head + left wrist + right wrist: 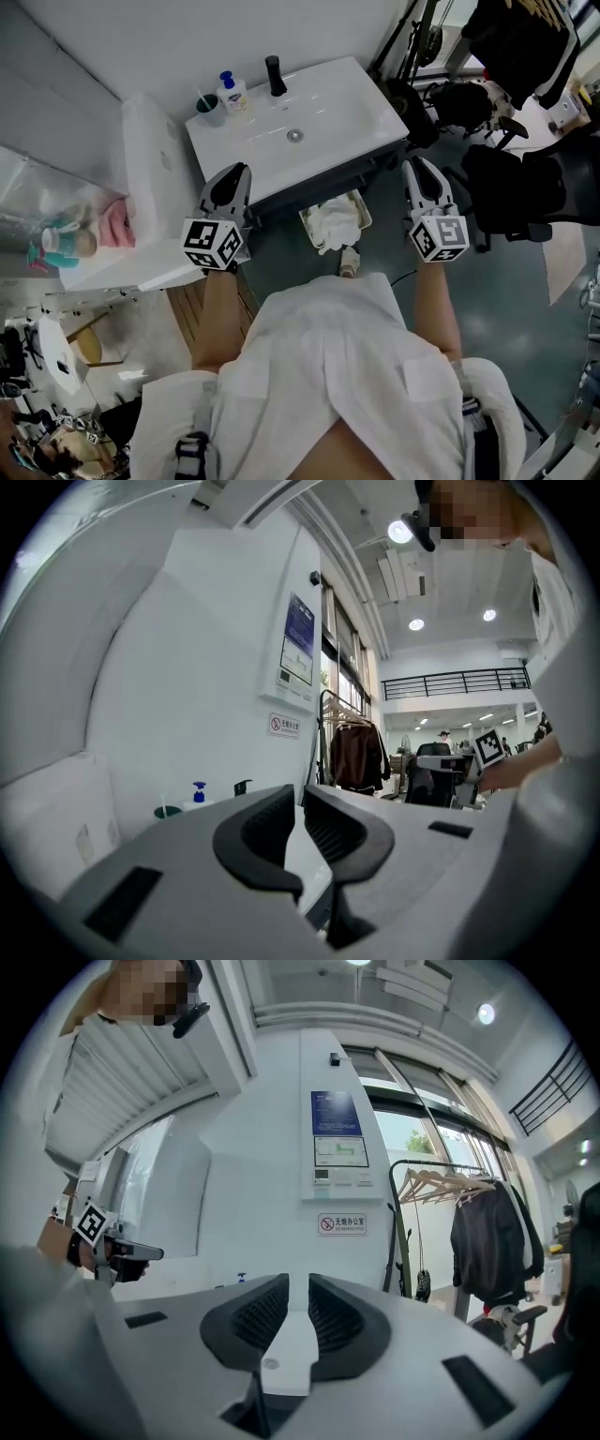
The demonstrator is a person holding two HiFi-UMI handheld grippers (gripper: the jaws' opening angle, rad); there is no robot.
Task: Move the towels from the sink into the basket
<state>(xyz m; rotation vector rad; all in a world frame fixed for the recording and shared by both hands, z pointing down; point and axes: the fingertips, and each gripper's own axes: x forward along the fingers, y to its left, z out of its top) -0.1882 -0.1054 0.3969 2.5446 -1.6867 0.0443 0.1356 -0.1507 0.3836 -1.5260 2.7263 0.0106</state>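
Observation:
The white sink (328, 103) stands at the wall, and its basin shows bare, with no towel in sight. On the floor in front of it a small basket (307, 223) holds crumpled white towels (333, 220). My left gripper (236, 171) hovers at the sink's front left corner. Its jaws are all but together and empty (298, 794). At the sink's front right corner my right gripper (413, 165) is held up with a narrow gap between its jaws and nothing in it (298, 1283). Both point at the wall behind the sink.
On the sink's back edge are a black faucet (275, 77), a soap bottle (232, 92) and a cup (210, 108). A white fixture (155, 187) stands to the left, with pink cloth (114, 225) beside it. Black chairs (511, 187) crowd the right. The person's foot (349, 262) is near the basket.

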